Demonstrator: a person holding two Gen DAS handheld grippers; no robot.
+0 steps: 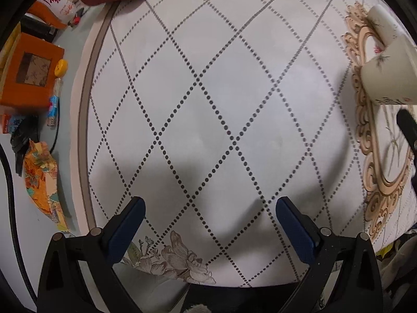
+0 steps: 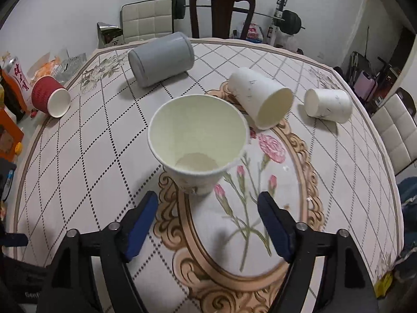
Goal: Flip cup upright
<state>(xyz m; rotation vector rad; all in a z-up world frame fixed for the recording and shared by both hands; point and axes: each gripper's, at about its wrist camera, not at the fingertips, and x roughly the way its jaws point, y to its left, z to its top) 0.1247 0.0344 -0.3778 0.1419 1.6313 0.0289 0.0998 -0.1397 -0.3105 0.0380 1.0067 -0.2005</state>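
Cup (image 2: 198, 140) stands upright mid-table, just ahead of the released right gripper (image 2: 208, 221). Left gripper (image 1: 209, 224) gapes over bare cloth. One clumsy nudge could topple it again.

Red Chinese characters on the white packet (image 2: 19, 79) far left of my right gripper, beside the red cup; can't make them out. Same packet (image 1: 61, 5) up-left of my left gripper. Nothing else legible.
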